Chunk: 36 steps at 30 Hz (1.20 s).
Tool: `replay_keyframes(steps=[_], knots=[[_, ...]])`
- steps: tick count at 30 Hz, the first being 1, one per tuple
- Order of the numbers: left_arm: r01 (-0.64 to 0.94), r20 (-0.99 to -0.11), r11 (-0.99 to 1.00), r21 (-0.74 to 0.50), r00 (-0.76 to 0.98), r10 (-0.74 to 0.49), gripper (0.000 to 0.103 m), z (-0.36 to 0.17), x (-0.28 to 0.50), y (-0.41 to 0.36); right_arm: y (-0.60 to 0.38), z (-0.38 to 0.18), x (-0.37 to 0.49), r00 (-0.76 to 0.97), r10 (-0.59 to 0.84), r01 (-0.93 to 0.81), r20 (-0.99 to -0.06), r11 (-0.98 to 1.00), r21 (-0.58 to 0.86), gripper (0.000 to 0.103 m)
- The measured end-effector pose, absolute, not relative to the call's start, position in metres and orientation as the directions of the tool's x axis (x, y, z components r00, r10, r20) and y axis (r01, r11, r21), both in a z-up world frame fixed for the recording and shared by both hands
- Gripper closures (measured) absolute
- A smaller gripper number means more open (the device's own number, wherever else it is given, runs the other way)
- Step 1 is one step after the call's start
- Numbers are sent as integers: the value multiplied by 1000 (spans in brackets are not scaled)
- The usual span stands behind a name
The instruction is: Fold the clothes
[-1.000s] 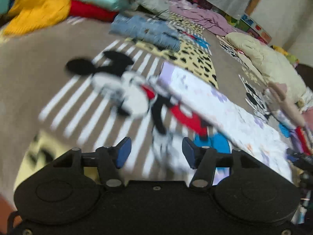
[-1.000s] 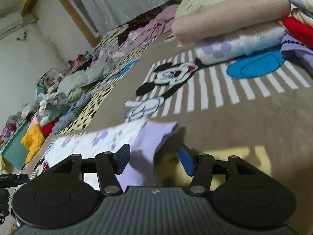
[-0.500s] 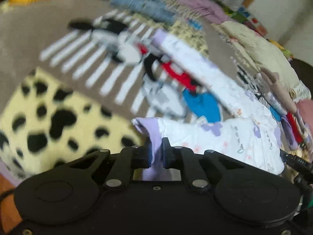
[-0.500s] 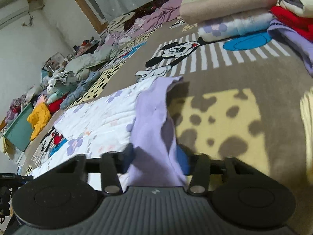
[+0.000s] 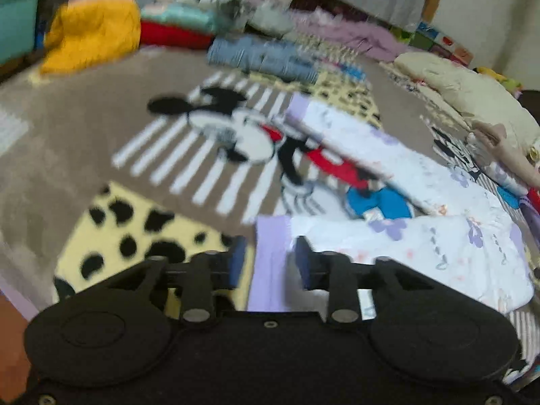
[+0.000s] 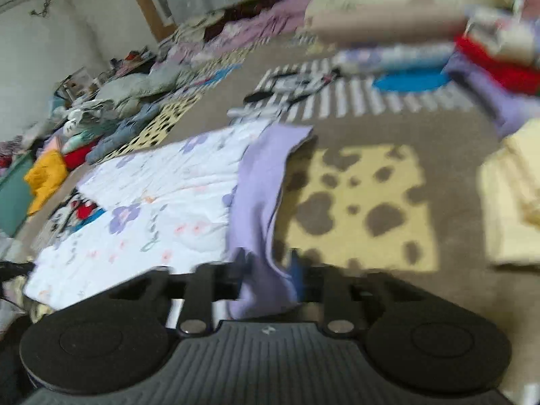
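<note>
A white floral garment with lilac cuffs (image 5: 422, 246) lies on the patterned carpet, its two legs spread apart. My left gripper (image 5: 268, 260) is open, its blue pads either side of one lilac cuff (image 5: 270, 256) that lies flat. In the right wrist view the same garment (image 6: 162, 209) spreads to the left. My right gripper (image 6: 268, 266) stands partly open around the other lilac cuff (image 6: 263, 202), which runs between its pads; the view is blurred.
The cartoon-mouse carpet (image 5: 168, 155) spreads all around. Folded piles line the far edge: yellow (image 5: 91, 33), red, blue denim (image 5: 260, 57). A cream bundle (image 5: 472, 91) lies right. A stack of folded clothes (image 6: 489, 47) and a pale yellow pile (image 6: 513, 195) sit right.
My left gripper has opened and let go of the lilac cuff, which now lies flat on the carpet. My right gripper's pads have spread slightly around the other cuff.
</note>
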<state>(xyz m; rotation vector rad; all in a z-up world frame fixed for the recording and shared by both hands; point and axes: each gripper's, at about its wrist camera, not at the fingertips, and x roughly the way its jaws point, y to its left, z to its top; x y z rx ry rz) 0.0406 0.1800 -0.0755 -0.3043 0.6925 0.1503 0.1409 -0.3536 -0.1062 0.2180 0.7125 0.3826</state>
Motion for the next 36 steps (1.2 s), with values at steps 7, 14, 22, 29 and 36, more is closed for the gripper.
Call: replay_keyframes(steps=[7, 14, 22, 29, 36], knots=[[-68, -583, 950, -305, 802, -130, 65, -62, 72, 122, -306, -95, 127, 744, 493, -465, -451, 867, 181, 68], [44, -585, 936, -349, 770, -254, 66, -75, 96, 78, -287, -113, 137, 640, 428, -442, -638, 884, 150, 68], [170, -544, 916, -364, 759, -357, 66, -82, 143, 25, -267, -77, 176, 728, 475, -456, -494, 874, 169, 68], [157, -621, 952, -264, 728, -292, 61, -123, 154, 11, -260, -121, 244, 647, 439, -376, -623, 895, 240, 56], [97, -638, 928, -360, 700, -321, 61, -115, 146, 36, -266, -109, 216, 653, 386, -403, -652, 906, 132, 57]])
